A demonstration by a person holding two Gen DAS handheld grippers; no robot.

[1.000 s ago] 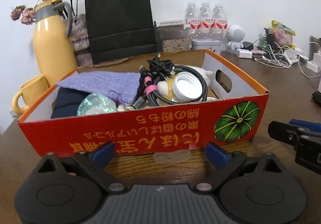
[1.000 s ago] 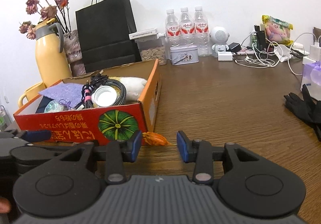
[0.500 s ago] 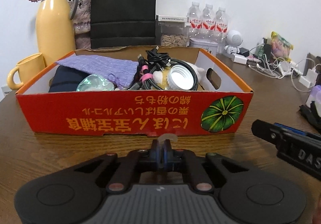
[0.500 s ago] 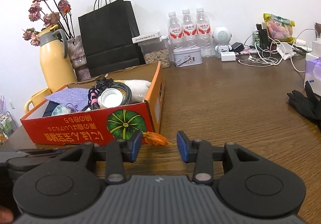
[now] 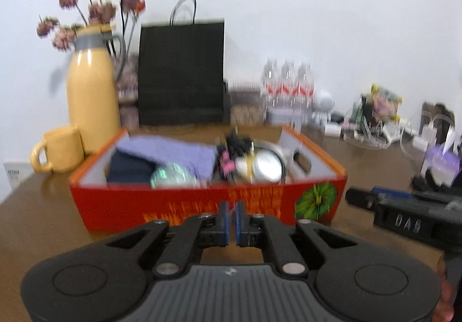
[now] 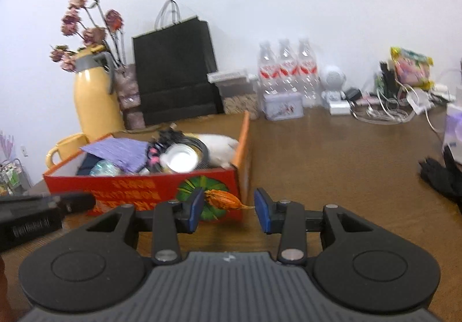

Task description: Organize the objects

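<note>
Right gripper (image 6: pixel 226 208): my jaws half-open around the orange wrapper (image 6: pixel 223 199), lying crosswise.
Left gripper (image 5: pixel 231 218): my jaws pinched shut; contents unclear.
Box (image 6: pixel 138 187): just ahead, leftward.

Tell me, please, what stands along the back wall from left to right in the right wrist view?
Yellow jug with dried flowers → black paper bag → three water bottles → small white robot figure → tangle of white cables.

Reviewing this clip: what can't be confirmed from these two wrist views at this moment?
- Left wrist view: motion blur. The left gripper is shut, but whether anything thin sits between the pads is unreadable.
- Left wrist view: the print on the orange box is smeared.
- Right wrist view: the right gripper has an orange wrapped item between its jaws; whether both pads press it is unclear.
- Both views: items under the purple cloth are covered.
</note>
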